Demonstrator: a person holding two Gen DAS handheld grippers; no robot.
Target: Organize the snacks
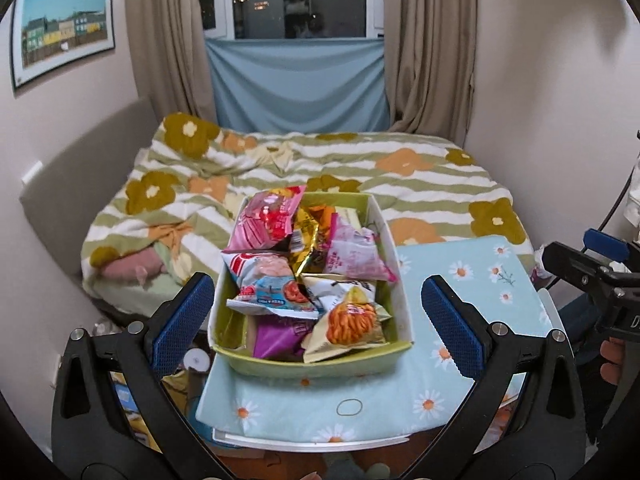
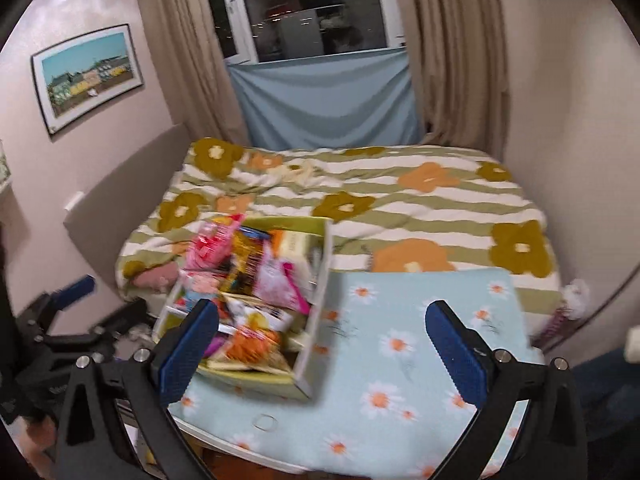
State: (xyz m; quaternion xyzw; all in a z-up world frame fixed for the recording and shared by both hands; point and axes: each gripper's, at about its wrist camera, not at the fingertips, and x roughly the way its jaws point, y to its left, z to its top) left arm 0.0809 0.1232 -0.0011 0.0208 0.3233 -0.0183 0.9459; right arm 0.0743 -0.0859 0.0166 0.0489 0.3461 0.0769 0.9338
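box: green cardboard box (image 1: pixel 312 360) held assorted foil snack packets (image 1: pixel 308 276), gathered for tidiness.
grippers: left gripper (image 1: pixel 318 328) and right gripper (image 2: pixel 324 344) gaped wide, empty.

A green, white-walled open box (image 1: pixel 394 308) stands upright on the left part of a daisy-print tabletop (image 1: pixel 472 280). It is filled with loosely piled snack packets (image 1: pixel 304 276): pink, red-and-white, gold foil, purple, and an orange-printed one (image 1: pixel 352 322) at the near end.

snack packets (image 1: pixel 280 292): glossy crinkled foil and plastic
box (image 1: pixel 308 364): smooth card
counter cover (image 1: pixel 472 280): matt printed cloth
fingers (image 1: pixel 452 320): textured blue rubber
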